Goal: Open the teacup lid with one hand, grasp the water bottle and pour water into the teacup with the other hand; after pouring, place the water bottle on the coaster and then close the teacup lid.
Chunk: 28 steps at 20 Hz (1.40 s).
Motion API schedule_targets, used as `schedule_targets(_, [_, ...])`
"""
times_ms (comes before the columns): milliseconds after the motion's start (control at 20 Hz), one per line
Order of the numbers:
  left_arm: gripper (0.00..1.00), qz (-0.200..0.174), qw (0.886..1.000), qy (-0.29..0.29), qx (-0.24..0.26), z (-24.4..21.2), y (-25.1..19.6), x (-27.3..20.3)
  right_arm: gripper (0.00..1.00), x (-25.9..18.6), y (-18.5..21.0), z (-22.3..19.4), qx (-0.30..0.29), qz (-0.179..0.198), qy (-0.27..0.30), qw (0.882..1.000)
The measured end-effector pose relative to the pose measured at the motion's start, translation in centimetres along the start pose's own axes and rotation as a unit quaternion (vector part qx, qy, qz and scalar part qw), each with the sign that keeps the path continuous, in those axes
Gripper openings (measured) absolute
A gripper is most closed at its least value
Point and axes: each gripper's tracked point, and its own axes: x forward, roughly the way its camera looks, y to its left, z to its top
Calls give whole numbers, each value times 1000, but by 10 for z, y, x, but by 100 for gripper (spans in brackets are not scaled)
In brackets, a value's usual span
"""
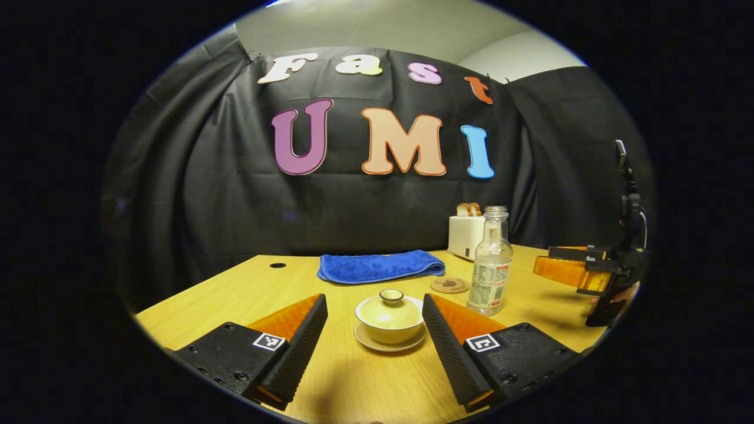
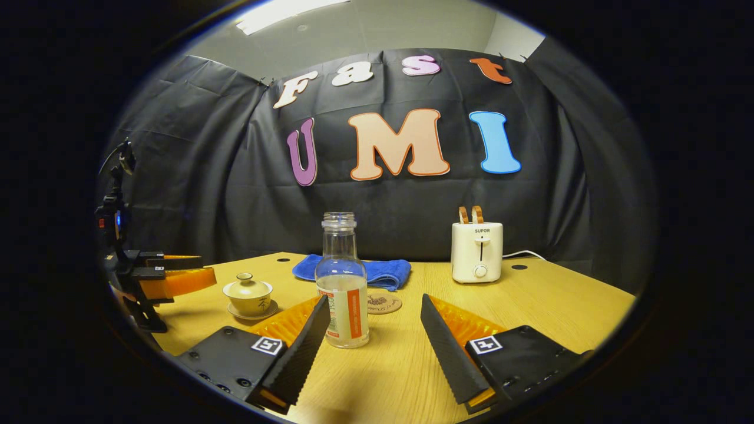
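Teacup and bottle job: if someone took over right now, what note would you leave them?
Left gripper: jaws open, lined up on the lidded teacup, not touching.
Right gripper: jaws open, facing the water bottle, not gripping.
Bottle stands uncapped on the table, beside the coaster.
Lid is on the cup.
Done: nothing.
Left: lift lid, pour, set bottle on coaster, close lid.

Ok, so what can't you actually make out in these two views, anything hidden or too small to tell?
- Teacup, left gripper view: the lid covers it, so its contents are hidden.
- Water bottle, right gripper view: its lower left is hidden behind that gripper's own finger.
- Coaster, both views: its printed pattern is too small.
- Blue towel, right gripper view: the bottle hides its middle.
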Motion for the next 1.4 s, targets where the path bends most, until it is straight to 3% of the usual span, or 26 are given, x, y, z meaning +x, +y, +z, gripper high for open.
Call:
schedule_targets(750, [93, -31, 999, 33, 5, -12, -20, 51, 98, -1, 2, 0, 0, -1, 1, 1000])
schedule_targets(1300, [59, -25, 997, 78, 5, -26, -20, 70, 98, 0, 3, 1, 0, -1, 1, 1000])
schedule_targets(1350, [55, -24, 997, 78, 3, -27, -19, 71, 98, 0, 3, 0, 0, -1, 0, 1000])
schedule_targets(1400, [45, -25, 997, 76, 3, -26, -20, 71, 98, 0, 3, 1, 0, -1, 0, 1000])
